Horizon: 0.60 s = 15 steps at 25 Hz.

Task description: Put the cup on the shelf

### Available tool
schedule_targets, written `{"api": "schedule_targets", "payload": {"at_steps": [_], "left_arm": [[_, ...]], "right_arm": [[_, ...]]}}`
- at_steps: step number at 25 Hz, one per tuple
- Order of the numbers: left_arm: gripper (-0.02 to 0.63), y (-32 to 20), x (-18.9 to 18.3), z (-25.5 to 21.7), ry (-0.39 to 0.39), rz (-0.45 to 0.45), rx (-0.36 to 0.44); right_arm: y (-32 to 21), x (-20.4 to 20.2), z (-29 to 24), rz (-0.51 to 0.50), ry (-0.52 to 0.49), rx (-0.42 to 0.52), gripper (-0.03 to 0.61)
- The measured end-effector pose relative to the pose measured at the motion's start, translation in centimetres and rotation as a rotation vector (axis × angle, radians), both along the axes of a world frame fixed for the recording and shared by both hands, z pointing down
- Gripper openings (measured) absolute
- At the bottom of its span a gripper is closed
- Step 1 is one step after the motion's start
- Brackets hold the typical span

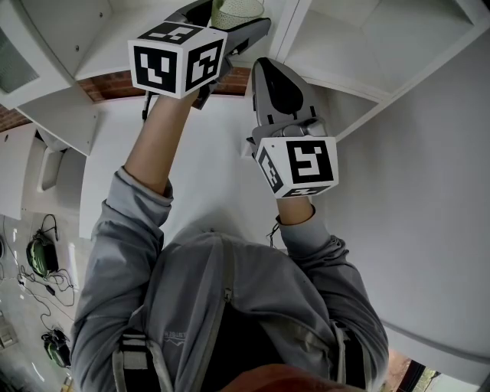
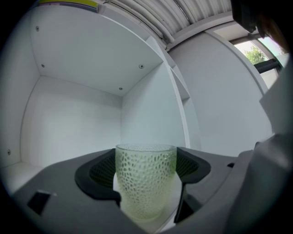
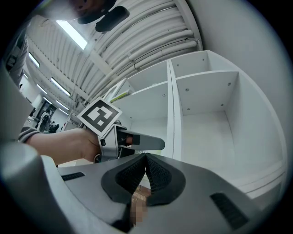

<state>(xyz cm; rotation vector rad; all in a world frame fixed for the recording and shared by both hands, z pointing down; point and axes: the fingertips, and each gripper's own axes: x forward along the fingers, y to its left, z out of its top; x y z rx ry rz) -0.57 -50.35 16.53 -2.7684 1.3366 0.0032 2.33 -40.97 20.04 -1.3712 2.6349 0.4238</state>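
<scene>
A pale green, dimpled, see-through cup (image 2: pixel 145 183) stands upright between the dark pads (image 2: pixel 98 171) of my left gripper (image 2: pixel 146 176), which is shut on it. Behind the cup is an open white shelf compartment (image 2: pixel 68 123). In the head view the left gripper (image 1: pixel 226 21) reaches to the top of the picture with the cup (image 1: pixel 239 11) at the mouth of the white shelf (image 1: pixel 360 46). My right gripper (image 1: pixel 268 73) hovers just right of it, shut and holding nothing. Its jaw tips (image 3: pixel 145 157) meet, and the left gripper's marker cube (image 3: pixel 98 115) shows beyond them.
A vertical divider (image 2: pixel 176 105) separates the compartment from a narrower bay on the right. More white shelf bays (image 3: pixel 206 123) lie to the right. A brick strip (image 1: pixel 115 84) shows behind the shelf. Headphones and cables (image 1: pixel 38 256) lie on the floor at lower left.
</scene>
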Motion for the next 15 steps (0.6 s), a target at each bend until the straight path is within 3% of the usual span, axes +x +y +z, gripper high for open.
{"api": "schedule_targets", "payload": {"at_steps": [9, 15], "left_arm": [[0.382, -0.38, -0.03, 0.31, -0.054, -0.016, -0.011], [0.419, -0.67, -0.46, 0.53, -0.085, -0.048, -0.021]], "right_arm": [[-0.09, 0.0, -0.17, 0.001, -0.004, 0.001, 0.027], [0.19, 0.09, -0.36, 0.004, -0.007, 0.006, 0.028]]}}
